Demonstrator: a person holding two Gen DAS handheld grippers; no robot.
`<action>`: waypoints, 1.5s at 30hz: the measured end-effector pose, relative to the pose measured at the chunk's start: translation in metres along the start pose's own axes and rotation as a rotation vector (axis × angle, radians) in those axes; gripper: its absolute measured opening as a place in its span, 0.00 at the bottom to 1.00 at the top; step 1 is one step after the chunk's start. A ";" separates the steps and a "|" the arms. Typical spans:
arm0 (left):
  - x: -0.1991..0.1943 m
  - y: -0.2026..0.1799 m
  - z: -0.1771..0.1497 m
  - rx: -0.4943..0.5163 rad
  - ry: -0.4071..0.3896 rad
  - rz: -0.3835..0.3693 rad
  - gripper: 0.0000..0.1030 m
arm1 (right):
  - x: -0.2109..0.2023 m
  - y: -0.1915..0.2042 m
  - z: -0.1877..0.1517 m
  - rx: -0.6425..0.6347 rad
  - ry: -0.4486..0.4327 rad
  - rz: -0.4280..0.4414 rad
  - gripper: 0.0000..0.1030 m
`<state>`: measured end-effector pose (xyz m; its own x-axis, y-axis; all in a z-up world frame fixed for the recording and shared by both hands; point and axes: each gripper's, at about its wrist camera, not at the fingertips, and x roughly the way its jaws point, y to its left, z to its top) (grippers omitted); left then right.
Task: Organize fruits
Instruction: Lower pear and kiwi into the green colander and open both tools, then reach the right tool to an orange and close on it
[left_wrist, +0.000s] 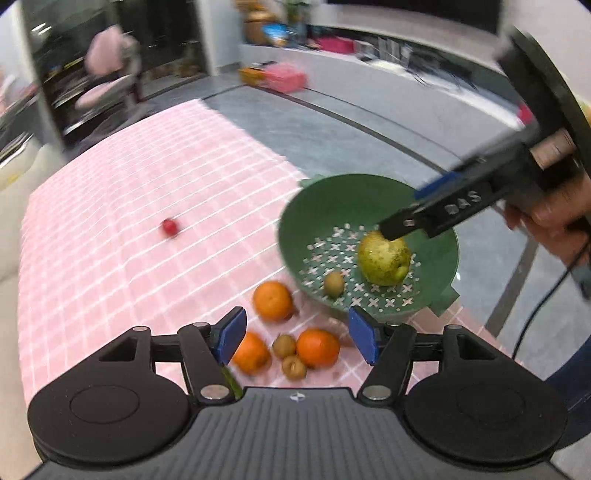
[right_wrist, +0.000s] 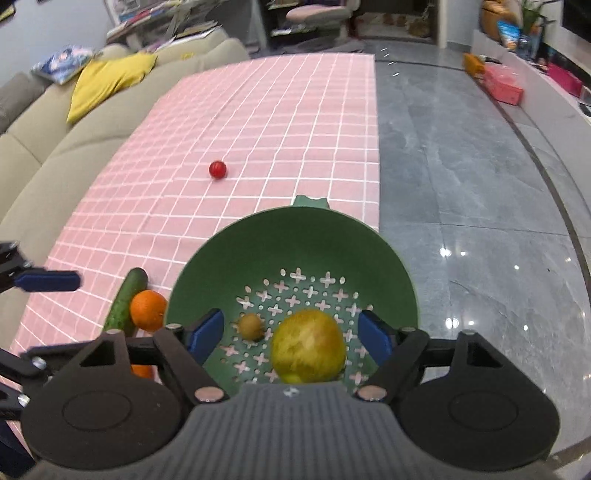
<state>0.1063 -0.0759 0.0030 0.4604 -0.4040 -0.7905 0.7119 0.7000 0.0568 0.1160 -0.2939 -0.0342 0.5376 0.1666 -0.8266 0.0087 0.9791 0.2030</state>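
A green colander (left_wrist: 332, 206) (right_wrist: 295, 240) sits at the table's right edge and holds a yellow-green pear (left_wrist: 384, 258) (right_wrist: 308, 345) and a small kiwi (left_wrist: 334, 283) (right_wrist: 251, 326). My right gripper (right_wrist: 291, 336) (left_wrist: 395, 227) is open and hangs over the colander, with the pear loose between its fingers. My left gripper (left_wrist: 297, 334) is open and empty above three oranges (left_wrist: 272, 300) and two small brown fruits (left_wrist: 284, 345) on the cloth. A cucumber (right_wrist: 125, 299) lies beside an orange (right_wrist: 147, 310). A small red fruit (left_wrist: 170, 226) (right_wrist: 217, 169) lies alone mid-table.
The table carries a pink checked cloth (right_wrist: 258, 129). A beige sofa (right_wrist: 55, 147) with a yellow cushion runs along its left side. Grey tiled floor (right_wrist: 461, 184) lies to the right, with a pink box (right_wrist: 504, 86) by the far wall.
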 end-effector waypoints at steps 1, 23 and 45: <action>-0.007 0.002 -0.004 -0.027 -0.005 0.005 0.73 | -0.005 0.001 -0.005 0.022 -0.013 -0.005 0.70; -0.082 -0.010 -0.117 -0.215 -0.031 0.030 0.73 | -0.055 0.102 -0.134 0.054 -0.067 0.004 0.60; -0.050 0.075 -0.155 -0.431 0.032 0.083 0.73 | 0.048 0.151 -0.105 0.058 0.014 0.036 0.56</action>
<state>0.0547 0.0879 -0.0477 0.4854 -0.3221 -0.8128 0.3837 0.9138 -0.1330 0.0551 -0.1254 -0.0985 0.5261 0.2034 -0.8257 0.0390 0.9642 0.2624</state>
